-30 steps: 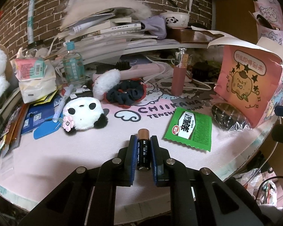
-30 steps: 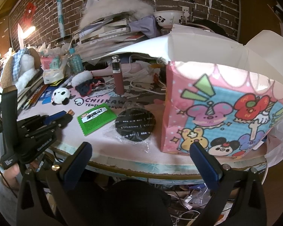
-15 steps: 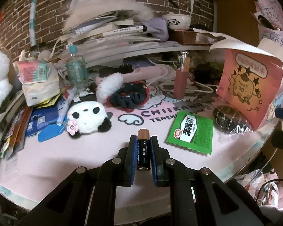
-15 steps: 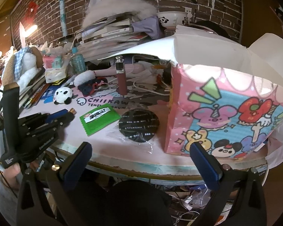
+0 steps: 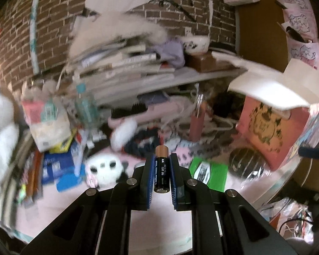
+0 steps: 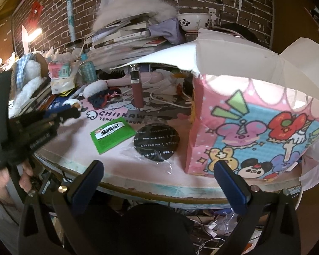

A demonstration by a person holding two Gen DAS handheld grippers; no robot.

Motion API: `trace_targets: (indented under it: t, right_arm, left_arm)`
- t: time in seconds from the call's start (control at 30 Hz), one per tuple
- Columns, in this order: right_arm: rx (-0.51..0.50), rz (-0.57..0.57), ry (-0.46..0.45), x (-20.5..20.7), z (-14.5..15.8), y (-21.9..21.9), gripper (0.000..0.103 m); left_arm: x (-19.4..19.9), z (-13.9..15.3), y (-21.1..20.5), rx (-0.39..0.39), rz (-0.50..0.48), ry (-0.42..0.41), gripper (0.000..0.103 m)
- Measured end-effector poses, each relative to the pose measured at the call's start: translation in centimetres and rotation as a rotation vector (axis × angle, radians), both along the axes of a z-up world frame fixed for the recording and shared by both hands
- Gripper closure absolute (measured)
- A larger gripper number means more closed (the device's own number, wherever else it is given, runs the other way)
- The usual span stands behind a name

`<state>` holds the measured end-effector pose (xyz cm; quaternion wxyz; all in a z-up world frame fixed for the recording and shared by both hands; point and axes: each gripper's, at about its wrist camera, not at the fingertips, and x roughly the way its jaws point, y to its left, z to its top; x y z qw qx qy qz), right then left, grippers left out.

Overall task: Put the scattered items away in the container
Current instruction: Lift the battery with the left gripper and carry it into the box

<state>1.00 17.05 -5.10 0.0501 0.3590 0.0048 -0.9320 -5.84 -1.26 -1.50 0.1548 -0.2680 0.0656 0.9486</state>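
Battery (image 5: 161, 168), one AA cell, sits clamped between the jaws of the left gripper (image 5: 161, 170) above the table (image 6: 138, 170). The right gripper (image 6: 159, 182) has its jaws spread wide, holding nothing. Left of the pink box (image 6: 255, 131) (flaps open) lie one black disc (image 6: 156, 142) and one green sachet (image 6: 111, 133); beyond them stands one pink bottle (image 6: 137, 91).

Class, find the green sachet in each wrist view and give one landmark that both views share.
Left wrist: green sachet lies lower right of centre, right of the left gripper holding the battery.
Right wrist: green sachet lies left of centre on the pink mat.
Shared landmark: the black round disc just right of it.
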Motion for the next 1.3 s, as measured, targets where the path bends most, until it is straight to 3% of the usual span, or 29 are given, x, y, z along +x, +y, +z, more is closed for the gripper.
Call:
trace_targets:
  t: [0.2, 0.47, 0.63, 0.93, 1.03, 1.3]
  right_arm:
    - [-0.007, -0.002, -0.002, 0.0, 0.1, 0.4, 0.000]
    - [-0.016, -0.007, -0.002, 0.0, 0.2, 0.7, 0.000]
    - [-0.023, -0.019, 0.005, 0.3, 0.4, 1.3, 0.000]
    - [-0.041, -0.044, 0.003, 0.6, 0.5, 2.6, 0.000]
    - [-0.046, -0.054, 0.004, 0.8, 0.7, 3.0, 0.000]
    - [-0.065, -0.078, 0.003, 1.3, 1.1, 3.9, 0.000]
  left_arm:
    - [0.2, 4.1, 2.7, -0.039, -0.069, 0.060, 0.094]
    - [0.1, 8.5, 9.0, -0.072, -0.270, 0.086, 0.094]
    - [-1.2, 8.7, 14.6, -0.140, -0.366, 0.015, 0.094]
    - [-3.7, 9.3, 21.0, -0.159, -0.528, -0.153, 0.094]
    - [-5.1, 8.2, 23.5, -0.220, -0.524, -0.271, 0.094]
    - [-6.8, 5.7, 27.5, -0.342, -0.501, -0.434, 0.094]
